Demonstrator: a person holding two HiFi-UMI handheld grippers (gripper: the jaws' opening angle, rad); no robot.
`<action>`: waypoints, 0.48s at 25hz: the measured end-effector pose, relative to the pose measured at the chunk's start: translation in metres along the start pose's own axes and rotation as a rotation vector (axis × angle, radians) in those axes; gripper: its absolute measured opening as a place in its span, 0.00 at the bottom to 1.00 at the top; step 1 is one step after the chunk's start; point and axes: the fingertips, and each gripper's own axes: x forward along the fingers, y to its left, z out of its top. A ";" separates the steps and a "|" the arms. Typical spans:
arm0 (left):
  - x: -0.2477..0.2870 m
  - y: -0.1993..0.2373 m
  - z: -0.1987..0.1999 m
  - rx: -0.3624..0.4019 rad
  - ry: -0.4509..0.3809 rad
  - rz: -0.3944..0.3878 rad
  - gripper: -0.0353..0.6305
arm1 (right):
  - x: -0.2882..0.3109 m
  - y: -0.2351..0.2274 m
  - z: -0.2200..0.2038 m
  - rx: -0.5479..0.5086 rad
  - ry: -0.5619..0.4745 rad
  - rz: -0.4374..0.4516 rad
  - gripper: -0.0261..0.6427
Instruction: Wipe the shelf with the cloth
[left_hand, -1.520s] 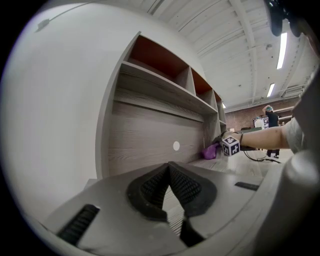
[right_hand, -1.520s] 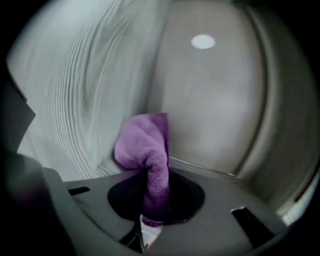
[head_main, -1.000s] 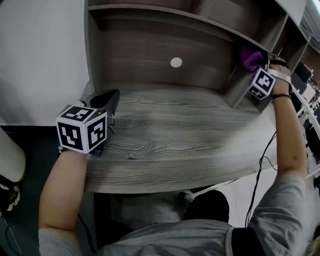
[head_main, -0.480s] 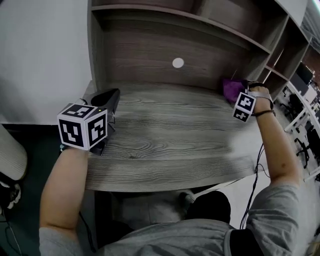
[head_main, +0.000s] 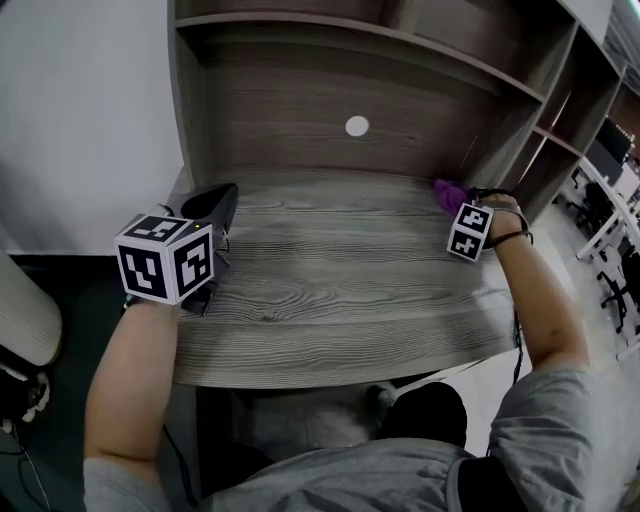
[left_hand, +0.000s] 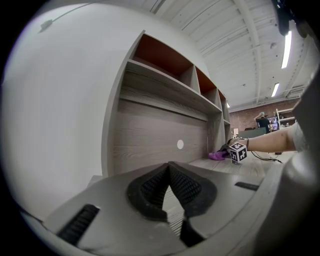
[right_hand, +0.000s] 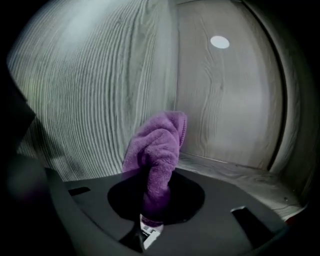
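Only the right gripper view shows the right claw (right_hand: 151, 200) clamped on the purple cloth (right_hand: 157, 145). In the head view the marker cube (head_main: 468, 231) hides that grip, and the cloth sits at the back right of the worktop (head_main: 330, 280). The left claw (left_hand: 169, 167) is closed and empty.

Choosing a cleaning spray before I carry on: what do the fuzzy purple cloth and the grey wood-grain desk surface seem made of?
The fuzzy purple cloth, clamped in the right gripper, looks like microfibre or terry: soft, matte pile in thick folds. The grey wood-grain desk surface looks like laminate over board: flat, low-sheen, very regular grain; solid wood can't be ruled out.
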 end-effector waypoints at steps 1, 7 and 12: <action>0.001 0.000 0.000 -0.001 0.001 0.000 0.09 | 0.000 -0.002 0.001 0.049 -0.016 0.027 0.13; 0.001 -0.005 -0.003 -0.007 0.002 -0.015 0.09 | -0.082 -0.150 -0.020 0.943 -0.419 -0.152 0.13; -0.001 -0.007 0.000 -0.011 -0.011 -0.019 0.09 | -0.133 -0.238 -0.091 1.641 -0.624 -0.369 0.13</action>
